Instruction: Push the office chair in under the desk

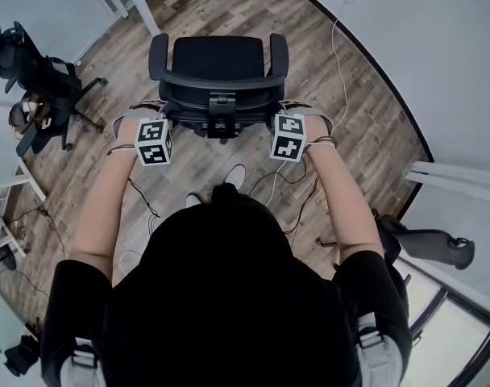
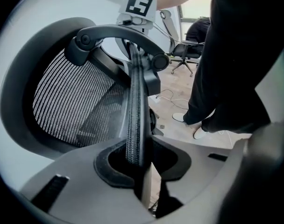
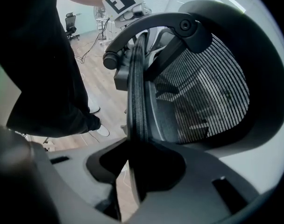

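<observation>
Now the left gripper [image 2: 141,160] and right gripper [image 3: 135,164] each clamp, jaws partway closed, the backrest rim [image 2: 135,101] of the office chair [image 1: 218,71] standing short of the desk [image 1: 142,10], so an even forward push seems next.

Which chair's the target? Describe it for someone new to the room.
On the wood floor, directly before the person, stands the office chair, black with a mesh back. Unlike the other chair at far left, its backrest rim is held by the left gripper and right gripper.
</observation>
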Demonstrator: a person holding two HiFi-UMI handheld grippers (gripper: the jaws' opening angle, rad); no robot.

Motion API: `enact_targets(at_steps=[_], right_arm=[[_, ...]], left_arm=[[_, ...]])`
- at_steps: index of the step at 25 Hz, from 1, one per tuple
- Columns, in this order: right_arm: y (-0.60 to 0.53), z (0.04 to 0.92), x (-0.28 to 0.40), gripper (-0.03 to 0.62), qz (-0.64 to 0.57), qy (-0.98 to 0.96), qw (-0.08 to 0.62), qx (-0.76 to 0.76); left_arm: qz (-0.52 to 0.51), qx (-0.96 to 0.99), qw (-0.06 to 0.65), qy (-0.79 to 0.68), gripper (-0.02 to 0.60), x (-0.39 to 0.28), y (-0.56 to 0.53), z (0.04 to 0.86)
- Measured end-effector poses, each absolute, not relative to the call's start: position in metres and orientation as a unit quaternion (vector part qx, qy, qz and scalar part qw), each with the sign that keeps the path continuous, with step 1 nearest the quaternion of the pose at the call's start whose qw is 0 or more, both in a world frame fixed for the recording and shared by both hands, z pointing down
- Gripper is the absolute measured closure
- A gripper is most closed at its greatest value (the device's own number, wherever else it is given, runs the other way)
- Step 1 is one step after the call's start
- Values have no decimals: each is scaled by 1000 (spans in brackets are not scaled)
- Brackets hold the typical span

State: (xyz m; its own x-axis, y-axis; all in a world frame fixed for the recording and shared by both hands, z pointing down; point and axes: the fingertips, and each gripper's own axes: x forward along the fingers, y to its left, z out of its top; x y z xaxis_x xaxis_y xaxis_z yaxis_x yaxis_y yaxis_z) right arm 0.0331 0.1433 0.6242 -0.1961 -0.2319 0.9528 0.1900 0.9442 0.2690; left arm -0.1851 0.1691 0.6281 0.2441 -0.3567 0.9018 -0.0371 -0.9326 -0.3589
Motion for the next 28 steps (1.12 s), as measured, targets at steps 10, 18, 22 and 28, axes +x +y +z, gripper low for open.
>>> enact_targets(at_steps=[10, 18, 22, 28], right_arm=[[94, 623, 37, 485, -179, -757, 629, 12], [57, 620, 43, 487, -193, -758, 623, 3], [43, 620, 46, 487, -199, -760, 618, 3], [29, 621, 47, 488, -204, -765, 611, -6]], left_arm=[[-605, -776, 121, 133, 505, -180, 125, 629], [-608, -774, 108, 137, 506, -174, 91, 629], [-607, -776, 100, 138, 506, -169, 77, 629], [-613, -772, 90, 144, 506, -169, 65, 631]])
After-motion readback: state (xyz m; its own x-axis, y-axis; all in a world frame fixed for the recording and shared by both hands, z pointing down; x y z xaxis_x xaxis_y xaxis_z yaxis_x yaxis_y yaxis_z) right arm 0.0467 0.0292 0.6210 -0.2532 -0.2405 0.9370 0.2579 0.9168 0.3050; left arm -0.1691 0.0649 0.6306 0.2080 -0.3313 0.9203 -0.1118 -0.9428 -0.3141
